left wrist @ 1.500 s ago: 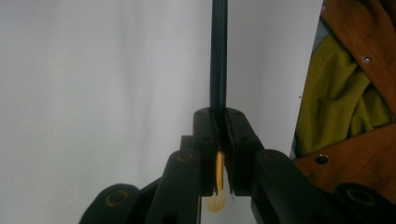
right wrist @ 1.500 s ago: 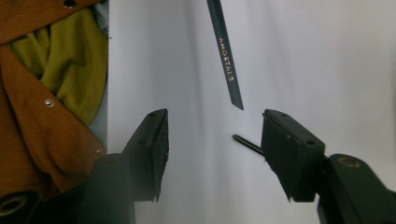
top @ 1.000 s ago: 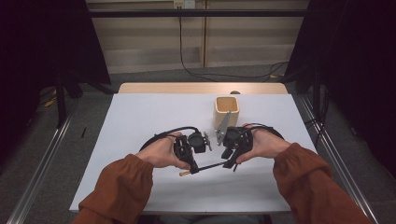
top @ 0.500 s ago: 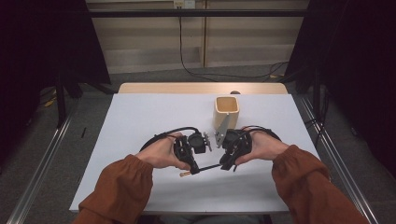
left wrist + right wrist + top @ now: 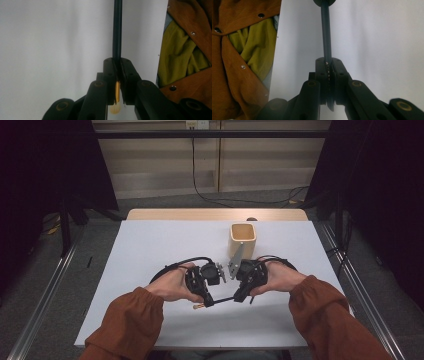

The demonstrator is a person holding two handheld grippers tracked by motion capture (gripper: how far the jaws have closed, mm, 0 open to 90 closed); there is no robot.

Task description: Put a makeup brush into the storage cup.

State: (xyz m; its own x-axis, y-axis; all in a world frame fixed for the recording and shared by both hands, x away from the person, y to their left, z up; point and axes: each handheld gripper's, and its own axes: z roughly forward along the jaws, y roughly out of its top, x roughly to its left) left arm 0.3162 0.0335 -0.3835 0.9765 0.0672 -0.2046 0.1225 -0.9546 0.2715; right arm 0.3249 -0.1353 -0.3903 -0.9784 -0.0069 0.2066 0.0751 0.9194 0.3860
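Two grippers grip one thin dark stick between them, low over the near middle of the white worktop [image 5: 150, 250]. The left gripper [image 5: 206, 301] has its jaws pressed together on one end of the stick [image 5: 222, 299]; in the left gripper view the dark shaft [image 5: 117, 30] runs straight away from the clamped jaws, and a yellowish tip with a pale tuft pokes out behind them, so it looks like a small brush. The right gripper [image 5: 239, 298] has just been closing its jaws, and they now sit tight on the other end of the same stick; in the right gripper view the shaft [image 5: 325, 32] comes out between the pads and leads off to the far gripper. From above, the stick lies nearly level, spanning the short gap between the two grippers, just above the worktop surface. Each gripper is held in a hand coming out of a rust-brown sleeve [image 5: 125, 320], and black cables loop away behind both.

Just beyond the right gripper, toward the far side, a tan square cup [image 5: 243, 239] stands upright on the worktop, apart from the stick.
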